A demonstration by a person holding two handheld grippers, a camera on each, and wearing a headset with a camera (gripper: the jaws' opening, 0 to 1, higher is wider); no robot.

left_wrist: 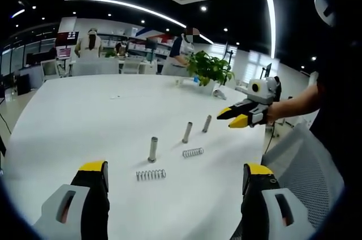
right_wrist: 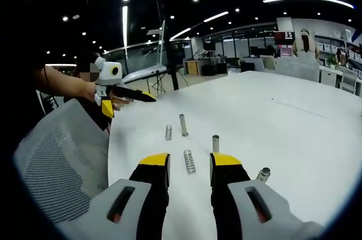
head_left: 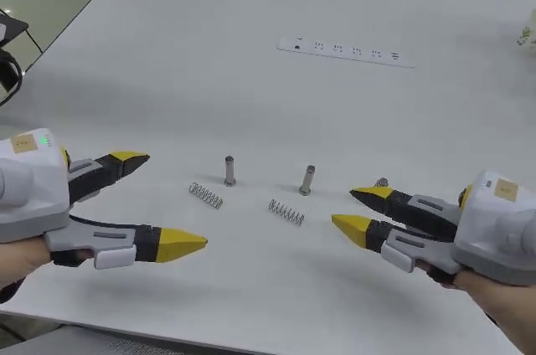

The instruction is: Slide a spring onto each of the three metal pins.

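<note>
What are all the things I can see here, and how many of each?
table: one, white, under everything
metal pins: three, grey, upright in a row mid-table
springs: two, silvery, lying beside the pins, nearer the person
power strip: one, white, farther back on the table
plant: one, green, table's far edge
mesh chair: one, grey, beside the table
people: at least two, in the background
left tool: one, grey with yellow tips, open, left of the pins
right tool: one, same colours, open, right of the pins
</note>
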